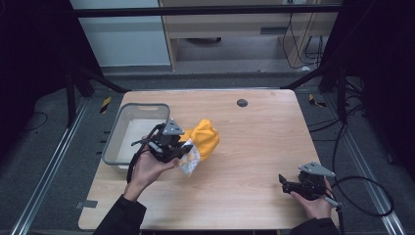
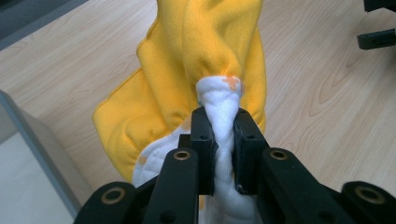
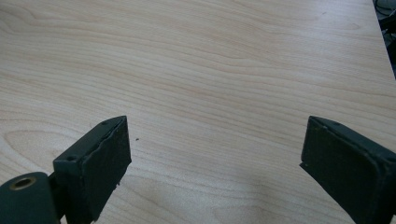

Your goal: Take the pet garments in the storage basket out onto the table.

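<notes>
So over on the left there's a grey plastic bin (image 1: 128, 128) sitting at the left edge of the surface (image 1: 254, 147). From the high view its floor looks pale and bare, though the near part is hidden behind the hand and gripper, so can't say for sure what's down in that corner. In the left gripper view you just catch its grey wall at the lower left.

Right beside the bin, the left gripper (image 1: 172, 147) has its fingers pinched tight on a yellow cloth (image 1: 205, 137). Up close, a bunched white fold of the cloth's underside, with little orange marks on it, is squeezed between the two black fingers (image 2: 202, 140), and the yellow side hangs out past them over the wood. The cloth is just right of the bin, not in it, and whether its lower end touches the surface I can't tell.

Middle of the surface is plain light wood with a small dark round cap (image 1: 242, 103) near the far edge.

Near the front right corner, the right gripper (image 1: 286, 185) sits low in the person's hand, fingers (image 3: 100, 161) spread wide with nothing between them, only wood grain.

Around it: dark floor, metal rails either side, black cables on the right, and pale cabinets at the back.
</notes>
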`<action>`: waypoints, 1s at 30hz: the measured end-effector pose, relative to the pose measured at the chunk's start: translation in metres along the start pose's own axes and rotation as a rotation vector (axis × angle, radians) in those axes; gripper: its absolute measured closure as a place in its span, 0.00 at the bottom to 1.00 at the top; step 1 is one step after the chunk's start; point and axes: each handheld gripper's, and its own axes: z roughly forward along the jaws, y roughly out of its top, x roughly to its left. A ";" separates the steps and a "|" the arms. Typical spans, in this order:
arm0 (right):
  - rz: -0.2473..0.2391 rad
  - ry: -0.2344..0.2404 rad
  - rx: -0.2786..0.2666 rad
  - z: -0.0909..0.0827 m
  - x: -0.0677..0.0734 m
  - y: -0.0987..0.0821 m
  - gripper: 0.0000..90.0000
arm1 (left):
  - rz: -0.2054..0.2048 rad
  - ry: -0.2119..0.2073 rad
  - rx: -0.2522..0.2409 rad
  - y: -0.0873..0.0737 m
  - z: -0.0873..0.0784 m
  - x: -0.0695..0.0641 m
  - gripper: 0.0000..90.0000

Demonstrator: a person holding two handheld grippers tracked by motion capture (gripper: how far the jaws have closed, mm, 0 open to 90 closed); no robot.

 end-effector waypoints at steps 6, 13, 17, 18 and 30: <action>-0.002 -0.005 -0.003 0.000 -0.001 0.000 0.09 | 0.003 -0.020 0.017 -0.001 0.011 -0.003 0.90; 0.003 -0.008 -0.006 0.000 -0.002 -0.001 0.09 | 0.001 -0.045 0.038 -0.006 0.028 -0.008 0.90; 0.003 -0.010 -0.005 0.000 -0.003 -0.001 0.09 | -0.005 -0.059 0.041 -0.009 0.037 -0.012 0.90; 0.001 -0.009 -0.007 0.000 -0.003 -0.001 0.09 | -0.002 -0.063 0.049 -0.010 0.039 -0.013 0.90; 0.000 -0.011 -0.010 0.000 -0.003 -0.001 0.09 | 0.019 -0.070 0.078 -0.016 0.057 -0.023 0.90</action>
